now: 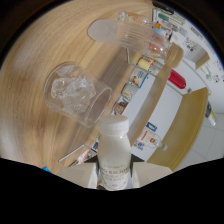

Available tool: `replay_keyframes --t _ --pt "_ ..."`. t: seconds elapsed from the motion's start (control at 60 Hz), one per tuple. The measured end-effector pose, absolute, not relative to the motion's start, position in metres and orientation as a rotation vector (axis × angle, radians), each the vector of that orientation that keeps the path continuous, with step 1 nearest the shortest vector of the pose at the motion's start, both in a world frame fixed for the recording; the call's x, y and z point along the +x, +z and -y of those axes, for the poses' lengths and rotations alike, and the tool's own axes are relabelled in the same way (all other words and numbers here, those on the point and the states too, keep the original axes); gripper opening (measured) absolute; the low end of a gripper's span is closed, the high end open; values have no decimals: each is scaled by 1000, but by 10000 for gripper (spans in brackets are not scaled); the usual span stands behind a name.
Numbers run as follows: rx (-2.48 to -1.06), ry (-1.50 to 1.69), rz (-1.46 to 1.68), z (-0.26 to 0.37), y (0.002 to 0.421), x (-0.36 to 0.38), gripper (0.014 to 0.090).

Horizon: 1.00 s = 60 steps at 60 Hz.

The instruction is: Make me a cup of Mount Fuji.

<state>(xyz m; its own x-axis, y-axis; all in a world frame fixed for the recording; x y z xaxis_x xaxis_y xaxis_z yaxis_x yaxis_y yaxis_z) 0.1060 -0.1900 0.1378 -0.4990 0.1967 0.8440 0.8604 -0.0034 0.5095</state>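
Gripper [114, 181]: your fingers clamp the white milk bottle [113, 150] at both sides.
Glass of ice [75, 94]: just beyond the bottle, on the wooden table [30, 80].
Clear pitcher [125, 32]: farther off.

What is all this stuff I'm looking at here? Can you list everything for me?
Milk bottle: one, white with a pale label, held between the gripper's fingers.
Glass of ice: one, clear, on the wooden counter just beyond the bottle.
Clear plastic jug: one, see-through and apparently empty, farther along the counter past the glass.
Small bottles and jars: a row, too small to count, mixed colours with labels, along the counter's far edge.
Red object: one, beyond the row of bottles; I cannot tell what it is.
Wooden counter: one, light wood grain, under the glass and jug.
Gripper: one, pale fingers at either side of the milk bottle, closed on it.
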Motion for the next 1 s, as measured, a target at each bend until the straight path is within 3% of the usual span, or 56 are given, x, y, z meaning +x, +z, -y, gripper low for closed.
replay_keyframes --t 0.133,0.267,0.433,0.6,0.767,1.0 --pt "-1143 -1520 1684 190 142 106 476" --pt "-1295 -1318 1528 197 152 97 480" --pt "-1481 -892 1110 209 190 80 481" --pt "-1579 -404 641 219 221 79 483" --pt "-1721 -67 251 212 185 100 485" --pt "-1857 54 91 199 104 122 484"
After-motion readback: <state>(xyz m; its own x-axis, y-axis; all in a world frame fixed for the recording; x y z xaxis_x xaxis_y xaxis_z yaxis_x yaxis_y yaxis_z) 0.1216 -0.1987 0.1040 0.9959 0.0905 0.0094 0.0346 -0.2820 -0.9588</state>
